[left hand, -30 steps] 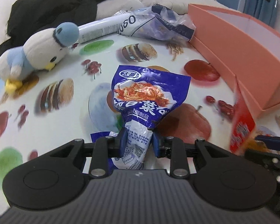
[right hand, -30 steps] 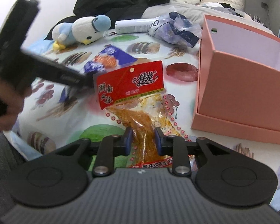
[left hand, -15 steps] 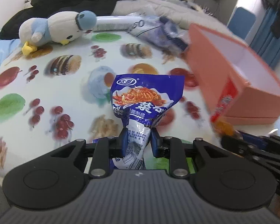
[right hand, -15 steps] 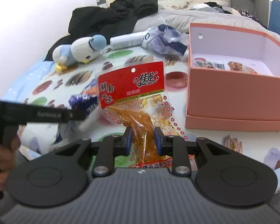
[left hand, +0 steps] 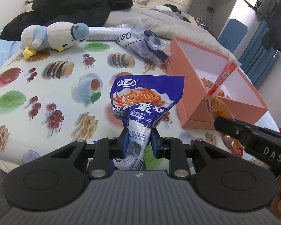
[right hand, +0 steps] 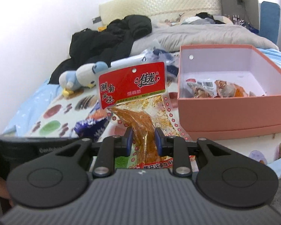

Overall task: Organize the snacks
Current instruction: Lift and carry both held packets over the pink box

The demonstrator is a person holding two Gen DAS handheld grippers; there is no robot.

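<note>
- Left gripper (left hand: pixel 138 140): jaws narrow, pinching the lower neck of the blue snack packet (left hand: pixel 146 101). Packet is off the cloth, long axis running up and away from the jaws, logo end on top, fanned wide; bottom end tucked behind the gripper body, cut off.
- Right gripper (right hand: pixel 143 142): jaws narrow, clamped on the clear orange midsection of the red-header snack packet (right hand: pixel 133 86). Long axis upright, red header w/ hang hole on top, leaning slightly left; lower end hidden under the gripper.
- Pink box (right hand: pixel 234 112) just right of the red packet, open top, a few wrapped snacks (right hand: pixel 215 90) inside; can't read their labels.
- Food-print tablecloth (left hand: pixel 46 97) under both.
- Plush penguin (left hand: pixel 54 35) lying on its side at far edge, black clothing (left hand: pixel 75 5) behind.
- Crumpled plastic bag (left hand: pixel 146 43) next to box's far corner, contents unclear.
</note>
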